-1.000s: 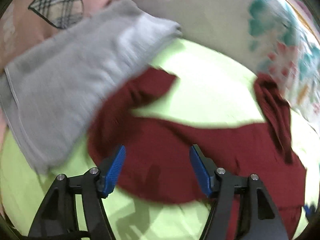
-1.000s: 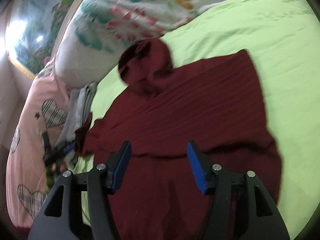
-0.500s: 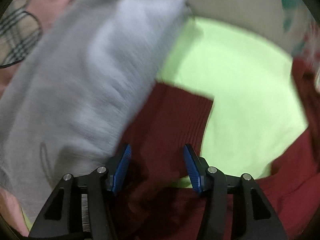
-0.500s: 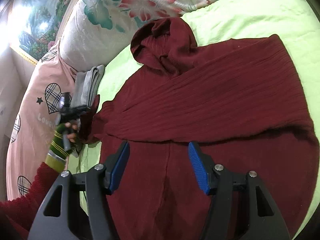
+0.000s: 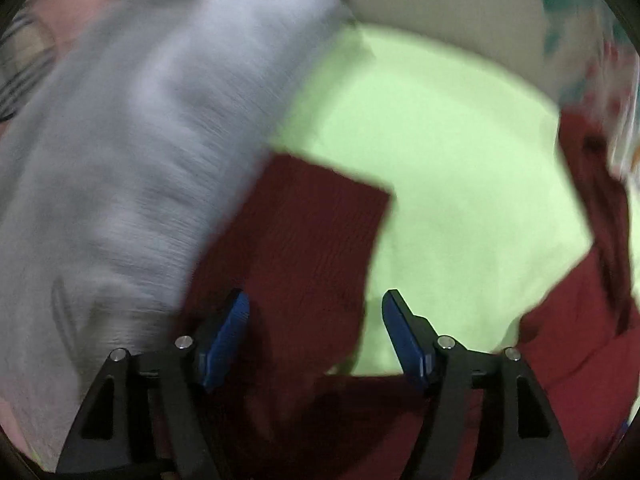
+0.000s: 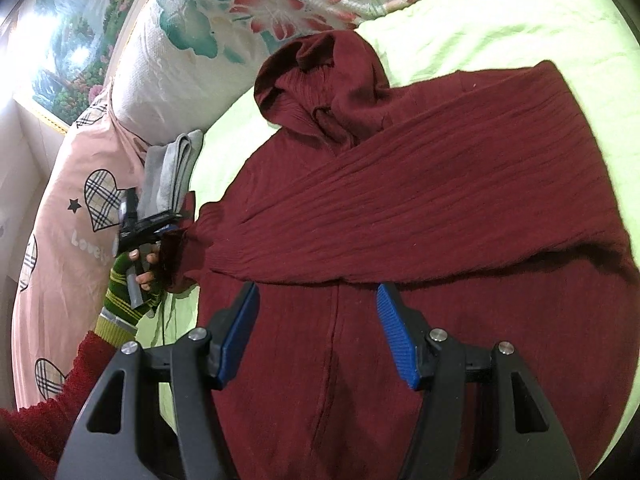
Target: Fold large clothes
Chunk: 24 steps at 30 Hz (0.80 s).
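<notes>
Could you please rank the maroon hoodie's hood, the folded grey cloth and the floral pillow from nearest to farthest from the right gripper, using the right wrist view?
From the right gripper:
1. Hood, straight ahead, above the sleeve.
2. Folded grey cloth, ahead to the left; close to the hood's range, so that order is uncertain.
3. Floral pillow, farthest, at the top.

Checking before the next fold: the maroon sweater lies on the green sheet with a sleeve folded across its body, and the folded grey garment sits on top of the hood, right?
Not quite. The folded grey garment lies off to the side against the pink bedding, apart from the hood, as the right wrist view shows. The maroon sweater does lie on the green sheet, sleeve across.
</notes>
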Motion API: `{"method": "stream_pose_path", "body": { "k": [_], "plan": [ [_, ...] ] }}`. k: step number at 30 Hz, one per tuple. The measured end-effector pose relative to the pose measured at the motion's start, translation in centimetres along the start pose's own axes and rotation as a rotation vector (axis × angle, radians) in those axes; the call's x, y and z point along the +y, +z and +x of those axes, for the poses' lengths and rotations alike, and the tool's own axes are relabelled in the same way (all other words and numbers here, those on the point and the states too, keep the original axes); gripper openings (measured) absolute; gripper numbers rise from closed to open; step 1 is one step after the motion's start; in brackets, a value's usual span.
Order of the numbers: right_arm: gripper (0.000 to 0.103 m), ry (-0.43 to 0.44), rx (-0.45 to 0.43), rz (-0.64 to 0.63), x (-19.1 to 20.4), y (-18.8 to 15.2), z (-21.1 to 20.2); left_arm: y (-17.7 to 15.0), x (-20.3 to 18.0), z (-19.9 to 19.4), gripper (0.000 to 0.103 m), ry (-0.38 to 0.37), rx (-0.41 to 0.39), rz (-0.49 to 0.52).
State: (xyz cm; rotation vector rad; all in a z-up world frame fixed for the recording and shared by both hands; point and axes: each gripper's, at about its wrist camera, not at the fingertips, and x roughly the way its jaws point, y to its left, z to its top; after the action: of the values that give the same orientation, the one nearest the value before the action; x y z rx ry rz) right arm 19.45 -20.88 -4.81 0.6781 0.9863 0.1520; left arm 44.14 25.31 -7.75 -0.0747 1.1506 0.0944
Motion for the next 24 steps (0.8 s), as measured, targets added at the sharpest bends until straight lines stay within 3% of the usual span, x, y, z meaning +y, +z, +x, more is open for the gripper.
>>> {"method": "stream_pose_path", "body": {
  "k": [2,4,6,7,9,11,15,17,20,24],
  "plan": [
    [0.062,0.007,0.013,0.004,0.1,-0.1,0.3,-0.6,-1.6,0.5,0.075,0.033,-0.009,0.066],
    [0.062,0.011,0.011,-0.002,0.6,-0.4,0.3,-0.9,-2.1,0.9,0.068,0.076,-0.024,0.064],
    [0.062,0.004,0.012,-0.014,0.8,-0.5,0.1,-0.8,-1.3,0.5,0.039,0.056,-0.056,0.003],
    [0.062,0.001,0.013,-0.019,0.9,-0.5,0.0,-0.6,-0.4,-0.1,0.005,0.036,-0.075,-0.045],
    [0.062,0.0,0.004,-0.022,0.9,-0.6,-0.6,-0.5,1.0,-0.7,0.004,-0.004,-0.08,-0.116],
    [0.062,-0.001,-0.014,-0.02,0.7,-0.8,-1.3,-1.1,1.3,-2.1,0.004,0.004,-0.104,-0.153],
    [0.062,0.025,-0.059,0.004,0.3,-1.1,-2.9,-3.8,-1.6,-8.1,0.004,-0.131,-0.223,-0.162],
    [0.062,0.033,-0.095,0.017,0.1,-1.2,-3.9,-5.4,-4.6,-10.5,0.004,-0.196,-0.266,-0.134],
    [0.062,0.032,-0.142,0.046,-0.7,-1.3,-5.4,-8.5,-11.9,-13.6,0.004,-0.326,-0.31,-0.064],
    [0.062,0.027,-0.182,0.089,-2.3,-1.5,-7.6,-10.0,-22.2,-13.5,0.004,-0.431,-0.302,0.032]
  ]
}}
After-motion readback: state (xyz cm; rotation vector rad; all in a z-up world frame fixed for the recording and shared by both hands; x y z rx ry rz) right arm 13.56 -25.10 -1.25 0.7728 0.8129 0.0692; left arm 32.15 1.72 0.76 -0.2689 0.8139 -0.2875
